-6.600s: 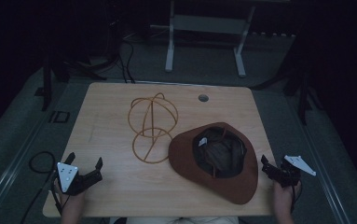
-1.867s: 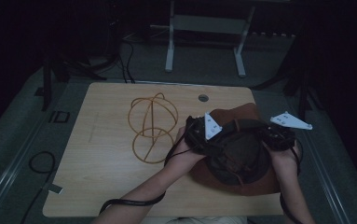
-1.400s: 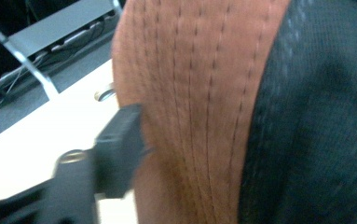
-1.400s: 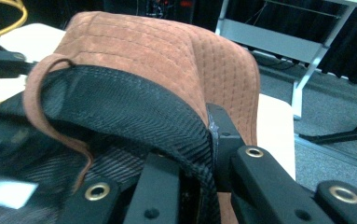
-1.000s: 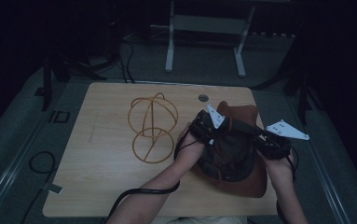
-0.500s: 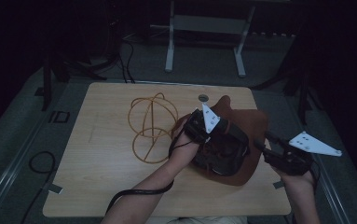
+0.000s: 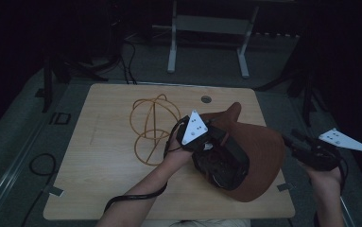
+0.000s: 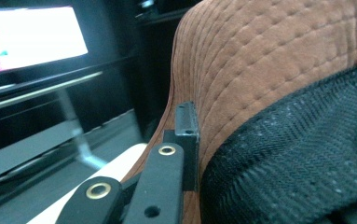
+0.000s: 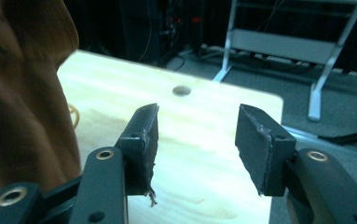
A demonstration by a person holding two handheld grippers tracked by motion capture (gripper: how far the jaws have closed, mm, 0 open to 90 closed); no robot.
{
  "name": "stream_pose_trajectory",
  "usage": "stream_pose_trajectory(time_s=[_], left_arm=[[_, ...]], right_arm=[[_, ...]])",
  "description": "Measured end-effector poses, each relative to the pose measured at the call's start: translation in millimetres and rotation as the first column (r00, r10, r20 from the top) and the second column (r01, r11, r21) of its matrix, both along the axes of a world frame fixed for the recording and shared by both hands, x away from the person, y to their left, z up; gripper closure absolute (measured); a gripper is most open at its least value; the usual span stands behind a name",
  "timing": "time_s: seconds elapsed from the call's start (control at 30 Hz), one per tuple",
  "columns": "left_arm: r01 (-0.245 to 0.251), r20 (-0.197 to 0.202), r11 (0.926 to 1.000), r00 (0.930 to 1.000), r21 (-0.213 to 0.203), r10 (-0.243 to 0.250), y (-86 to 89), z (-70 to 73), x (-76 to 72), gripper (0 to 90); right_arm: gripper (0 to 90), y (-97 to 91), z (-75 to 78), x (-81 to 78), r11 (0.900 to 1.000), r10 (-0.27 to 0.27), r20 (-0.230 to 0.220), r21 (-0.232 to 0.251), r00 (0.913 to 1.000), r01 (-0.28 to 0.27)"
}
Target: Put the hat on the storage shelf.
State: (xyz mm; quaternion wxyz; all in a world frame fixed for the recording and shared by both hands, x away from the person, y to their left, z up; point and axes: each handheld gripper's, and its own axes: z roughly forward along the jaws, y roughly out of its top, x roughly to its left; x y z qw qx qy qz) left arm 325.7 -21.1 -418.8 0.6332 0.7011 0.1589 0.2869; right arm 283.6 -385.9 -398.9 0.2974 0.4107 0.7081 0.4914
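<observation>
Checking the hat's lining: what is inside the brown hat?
Inside the brown hat is a black mesh lining. The left gripper is shut on its brim and hides part of the inside.

Both claws black w/ brass rivets; left claw [image 7: 206,142] & right claw [image 7: 296,142] carry grey triangular plates.

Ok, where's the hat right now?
In the high view the brown hat is on the table's right half, tilted up on its brim, just right of the wire hat stand. The left tool grips its brim; the right tool is off it.
</observation>
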Motion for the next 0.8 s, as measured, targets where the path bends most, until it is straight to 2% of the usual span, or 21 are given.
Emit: stream_pose_trajectory(time_s=[0.07,0.13,0.17,0.2,0.23,0.27,0.3,0.33,0.37,0.4,0.43,0.47,0.5,0.53,0.63,0.73,0.77,0.8], left_arm=[[0.054,0.015,0.9984,0.9984,-0.017,-0.054,1.4,2.0,-2.2,86.8],[0.116,0.026,0.9926,0.9931,-0.037,-0.115,1.9,4.0,-5.1,86.8],[0.142,0.023,0.9887,0.9897,-0.046,-0.141,2.0,4.6,-5.8,86.8],[0.186,0.032,0.9813,0.9824,-0.050,-0.184,2.0,5.5,-7.2,86.8],[0.198,0.048,0.9789,0.9794,-0.049,-0.196,1.5,5.7,-9.1,86.7],[0.217,0.044,0.9746,0.9756,-0.055,-0.215,1.5,6.2,-9.6,86.7],[0.235,0.043,0.9700,0.9715,-0.062,-0.233,1.1,6.8,-10.4,86.7],[0.243,0.051,0.9677,0.9693,-0.066,-0.240,0.2,7.3,-11.9,86.7],[0.256,0.049,0.9642,0.9662,-0.069,-0.253,-0.1,8.1,-12.4,86.7],[0.256,0.050,0.9641,0.9663,-0.072,-0.252,-0.8,8.6,-13.2,86.7],[0.256,0.050,0.9640,0.9664,-0.074,-0.252,-1.3,9.1,-14.0,86.7],[0.265,0.046,0.9607,0.9639,-0.083,-0.262,-1.8,9.5,-14.6,86.7],[0.260,0.051,0.9621,0.9652,-0.082,-0.257,-2.6,9.4,-15.5,86.7],[0.264,0.046,0.9612,0.9643,-0.080,-0.261,-3.8,9.9,-16.5,86.8],[0.271,0.052,0.9600,0.9619,-0.069,-0.268,-7.3,10.3,-20.4,86.8],[0.290,0.059,0.9559,0.9561,-0.047,-0.287,-12.7,10.3,-26.0,86.8],[0.292,0.064,0.9552,0.9552,-0.048,-0.289,-13.9,10.0,-27.3,86.8],[0.292,0.061,0.9549,0.9553,-0.051,-0.289,-15.0,10.3,-28.6,86.8]], right_arm=[[49.7,1.9,-2.2,1.1,0.9999,0.015,-0.006,-0.005,0.9999,-0.015],[49.9,7.2,-4.8,1.5,0.9988,0.049,-0.013,0.004,0.9987,-0.049],[50.0,11.4,-5.5,1.1,0.9972,0.075,-0.010,0.008,0.9972,-0.074],[50.0,13.9,-5.6,0.8,0.9958,0.091,-0.008,0.011,0.9958,-0.091],[50.4,18.8,-5.3,-0.3,0.9921,0.124,-0.001,0.019,0.9923,-0.124],[52.0,26.6,-4.7,-2.1,0.9839,0.177,0.013,0.020,0.9841,-0.178],[52.0,26.6,-4.7,-2.1,0.9839,0.177,0.013,0.020,0.9841,-0.178],[52.7,31.7,-4.6,-3.2,0.9785,0.205,0.020,0.017,0.9785,-0.205],[53.9,38.1,-4.3,-4.2,0.9689,0.247,0.026,0.009,0.9686,-0.247],[53.9,46.4,-4.1,-4.7,0.9505,0.310,0.027,0.017,0.9504,-0.310],[53.9,46.4,-4.1,-4.7,0.9505,0.310,0.027,0.017,0.9504,-0.310],[53.1,56.4,-4.0,-5.3,0.9277,0.372,0.032,0.025,0.9278,-0.373],[53.1,56.4,-4.0,-5.3,0.9277,0.372,0.032,0.025,0.9278,-0.373],[52.1,59.5,-4.0,-5.2,0.9231,0.383,0.034,0.024,0.9232,-0.384],[48.2,70.0,-4.1,-5.6,0.8989,0.436,0.053,0.026,0.8985,-0.437],[44.0,82.3,-3.1,-7.1,0.8695,0.489,0.084,0.032,0.8681,-0.493],[44.0,82.3,-3.1,-7.1,0.8695,0.489,0.084,0.032,0.8681,-0.493],[43.6,84.1,-2.9,-7.4,0.8642,0.498,0.090,0.028,0.8623,-0.502]])
